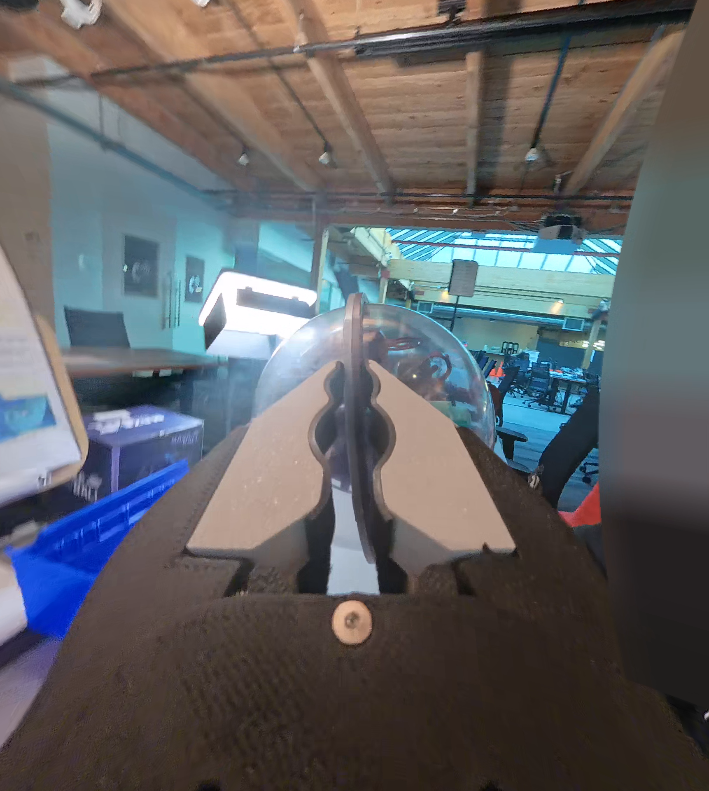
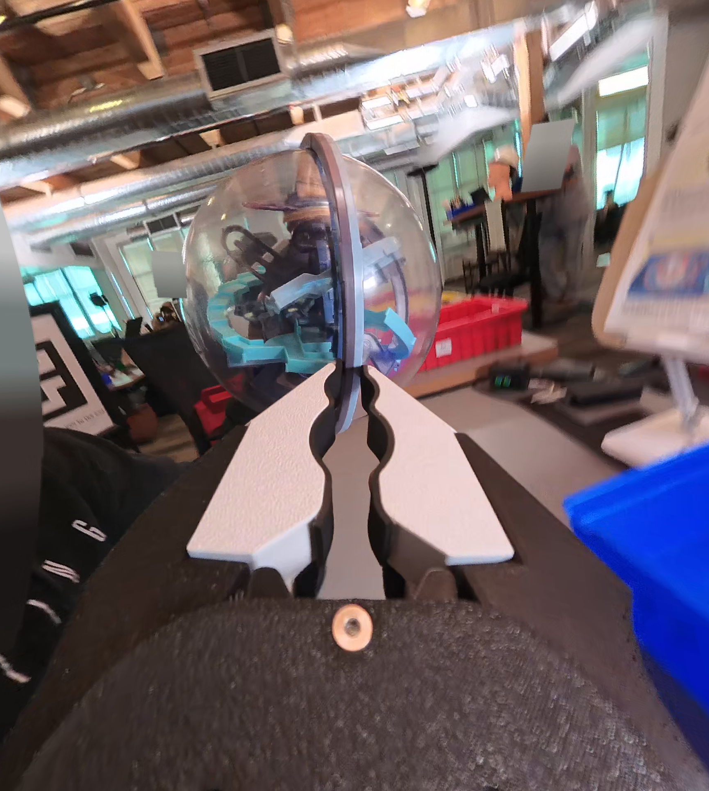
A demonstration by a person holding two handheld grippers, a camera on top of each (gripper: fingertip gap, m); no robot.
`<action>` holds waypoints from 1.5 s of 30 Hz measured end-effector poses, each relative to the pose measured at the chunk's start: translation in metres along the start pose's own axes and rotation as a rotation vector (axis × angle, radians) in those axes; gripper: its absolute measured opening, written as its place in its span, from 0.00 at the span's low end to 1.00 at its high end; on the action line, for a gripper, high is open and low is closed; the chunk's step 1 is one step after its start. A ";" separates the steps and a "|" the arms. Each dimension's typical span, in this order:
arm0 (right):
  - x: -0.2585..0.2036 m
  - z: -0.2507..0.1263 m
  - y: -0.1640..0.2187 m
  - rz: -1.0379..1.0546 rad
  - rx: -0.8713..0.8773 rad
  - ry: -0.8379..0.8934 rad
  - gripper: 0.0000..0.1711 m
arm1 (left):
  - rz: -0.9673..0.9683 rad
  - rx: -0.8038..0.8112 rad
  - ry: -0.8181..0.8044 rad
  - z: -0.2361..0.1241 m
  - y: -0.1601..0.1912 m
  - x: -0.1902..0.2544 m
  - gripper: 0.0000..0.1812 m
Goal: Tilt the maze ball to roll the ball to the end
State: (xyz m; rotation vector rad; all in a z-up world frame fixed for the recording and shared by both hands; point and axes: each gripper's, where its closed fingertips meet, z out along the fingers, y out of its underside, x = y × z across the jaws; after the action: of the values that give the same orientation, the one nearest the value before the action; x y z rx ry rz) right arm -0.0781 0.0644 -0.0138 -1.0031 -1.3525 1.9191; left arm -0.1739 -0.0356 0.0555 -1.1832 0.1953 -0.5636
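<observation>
Both sets of jaws pinch the thin rim (image 2: 346, 274) of the maze ball (image 2: 310, 274), held up in the air, left gripper (image 1: 353, 376) and right gripper (image 2: 349, 376) on opposite sides. It looks light, hard and slippery; the rim is the best place to hold.

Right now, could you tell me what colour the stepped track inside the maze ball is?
Turquoise stepped track; right wrist view.

Blue bin (image 2: 669, 578), red bin (image 2: 479, 336), printed sheet on stand (image 1: 2, 372), dark box (image 1: 143, 445)

Glossy clear plastic maze ball (image 2: 258, 274), matt tool (image 2: 353, 372)
</observation>
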 end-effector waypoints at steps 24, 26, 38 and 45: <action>0.027 -0.111 0.191 0.218 -0.262 0.438 0.48 | -0.886 -0.337 -0.170 -0.050 0.266 -0.047 0.03; 0.022 -0.103 0.182 -0.207 -0.362 0.502 0.64 | -0.886 -0.336 -0.179 -0.050 0.267 -0.049 0.03; 0.023 -0.062 0.203 -0.558 -0.566 0.339 0.75 | -0.118 -0.555 -0.012 -0.042 0.250 -0.052 0.64; 0.039 -0.054 0.195 -0.390 -0.603 0.258 0.74 | 0.001 -0.690 0.308 -0.002 0.270 -0.022 0.70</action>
State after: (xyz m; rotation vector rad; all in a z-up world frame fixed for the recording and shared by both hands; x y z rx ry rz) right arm -0.0612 0.0615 -0.2191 -1.1045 -1.8494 1.0729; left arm -0.1086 0.0441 -0.1953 -1.7549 0.6941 -0.7026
